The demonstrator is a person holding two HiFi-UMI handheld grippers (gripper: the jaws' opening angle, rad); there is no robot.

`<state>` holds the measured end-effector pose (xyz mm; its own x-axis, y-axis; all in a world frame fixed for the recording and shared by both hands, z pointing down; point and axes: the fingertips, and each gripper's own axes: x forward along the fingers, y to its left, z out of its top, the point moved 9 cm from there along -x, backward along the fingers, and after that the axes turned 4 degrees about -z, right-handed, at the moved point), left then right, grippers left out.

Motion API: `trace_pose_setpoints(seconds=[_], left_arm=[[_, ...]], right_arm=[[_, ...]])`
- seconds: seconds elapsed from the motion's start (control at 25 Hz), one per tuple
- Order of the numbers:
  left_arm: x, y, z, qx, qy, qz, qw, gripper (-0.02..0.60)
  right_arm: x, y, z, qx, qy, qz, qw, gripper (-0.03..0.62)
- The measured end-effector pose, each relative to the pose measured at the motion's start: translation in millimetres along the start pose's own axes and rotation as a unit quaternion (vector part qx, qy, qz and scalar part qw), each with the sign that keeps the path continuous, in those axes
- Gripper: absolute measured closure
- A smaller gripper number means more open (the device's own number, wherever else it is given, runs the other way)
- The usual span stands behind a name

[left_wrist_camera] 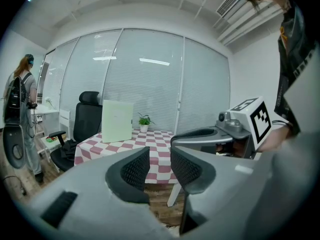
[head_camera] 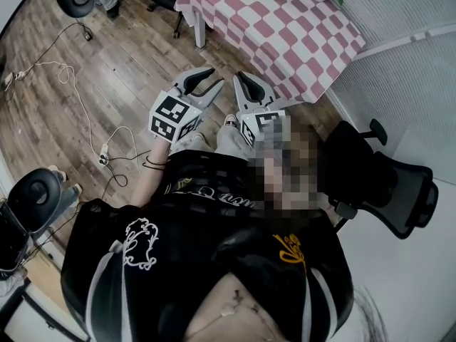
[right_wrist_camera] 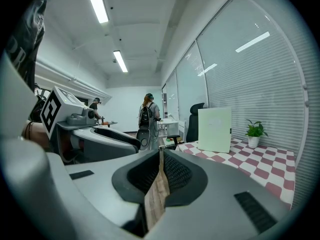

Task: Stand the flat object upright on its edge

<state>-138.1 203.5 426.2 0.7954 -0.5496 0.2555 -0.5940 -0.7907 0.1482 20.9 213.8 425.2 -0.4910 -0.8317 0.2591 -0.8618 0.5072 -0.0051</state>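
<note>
**Pale board [left_wrist_camera: 117,121] upright on the checked table [left_wrist_camera: 155,149]**

Stands on its lower edge on the pink-and-white cloth, broad face turned toward the grippers. Looks thin, nearly square, plain greenish-white, with no clear marking on the face. Sits toward the far side of the tabletop, just beside a small potted plant [left_wrist_camera: 144,122] and apart from it. Partly covers a black office chair [left_wrist_camera: 82,129] behind the table.

Holds the left gripper [left_wrist_camera: 160,159] well short of the table, jaws parted, with nothing between the ribbed pads but cloth and floor beyond. Keeps the right gripper [right_wrist_camera: 161,156] clenched on nothing, pads meeting, a sliver of wooden floor showing below them. Carries both side by side in front of the body, pointing toward the table.
</note>
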Motion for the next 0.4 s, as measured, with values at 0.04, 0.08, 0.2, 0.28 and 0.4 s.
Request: trace_pose_setpoints(seconds=[0.04,0.08,0.2,0.28,0.4], left_arm=[[0.5,-0.3,-0.3,0.000,0.001,-0.001,1.0000,0.443],[1.1,-0.7,-0.6,0.000,0.002,-0.002,1.0000,0.443],[2.4,-0.7,-1.3,0.000,0.004,-0.004,1.0000,0.442],[3.5,0.2,-1.7,0.000,0.005,-0.004,1.0000,0.443],[5.7,2.3,-2.3,-0.001,0.005,-0.002,1.0000,0.443]], right_arm=[[-0.2,-0.2,-0.7,0.000,0.001,0.000,1.000,0.563],[-0.3,-0.6,-1.3,0.001,0.002,0.000,1.000,0.562],[0.4,-1.6,-2.3,0.001,0.004,-0.001,1.000,0.562],[1.7,-2.7,-2.4,0.001,0.004,-0.001,1.000,0.563],[4.7,-4.9,-2.4,-0.001,0.004,0.000,1.000,0.563]])
